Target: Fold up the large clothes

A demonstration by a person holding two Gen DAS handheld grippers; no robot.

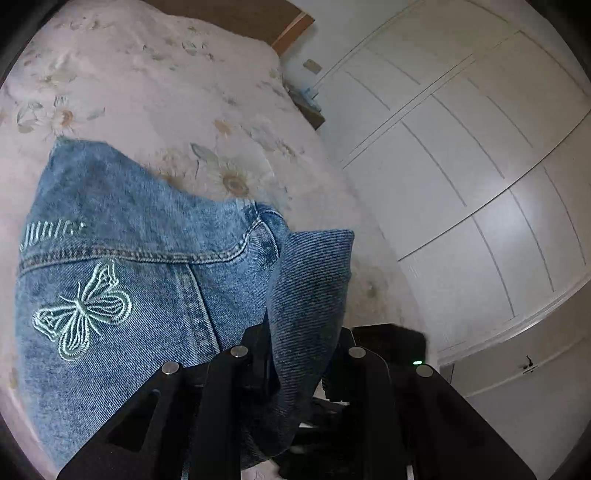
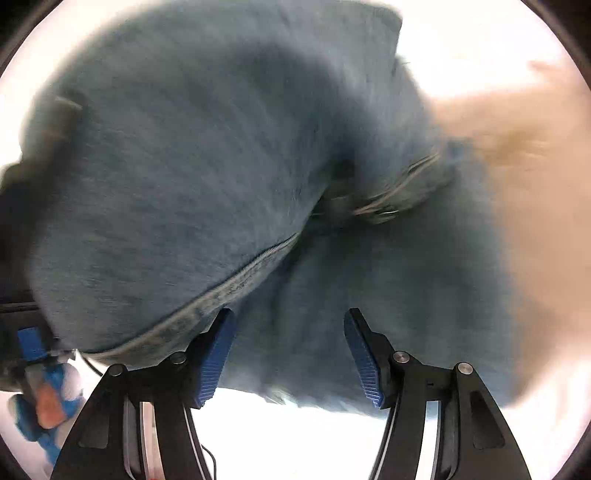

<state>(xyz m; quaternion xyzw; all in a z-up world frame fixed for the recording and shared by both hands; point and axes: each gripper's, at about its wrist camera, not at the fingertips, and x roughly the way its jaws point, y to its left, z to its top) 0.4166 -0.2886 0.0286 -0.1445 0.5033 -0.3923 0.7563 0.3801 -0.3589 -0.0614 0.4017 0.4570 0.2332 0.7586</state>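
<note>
A blue denim garment [image 1: 122,266] with an embroidered butterfly [image 1: 83,308] hangs lifted over the flowered bedspread [image 1: 147,85]. My left gripper [image 1: 303,332] is shut on a thick fold of this denim [image 1: 310,280], which covers its fingertips. In the right wrist view, blurred denim [image 2: 192,166] with a stitched seam [image 2: 236,280] fills most of the picture. My right gripper [image 2: 289,314] stands open just in front of it. Its blue pads [image 2: 216,354] are wide apart and press on nothing. The seam passes close by the left pad.
The bed runs back to a brown headboard [image 1: 236,14] and a bedside shelf [image 1: 312,107]. White wardrobe doors [image 1: 472,155] fill the right side. In the right wrist view, a blurred blue and orange thing [image 2: 44,402] sits at lower left and a tan blur [image 2: 535,221] at right.
</note>
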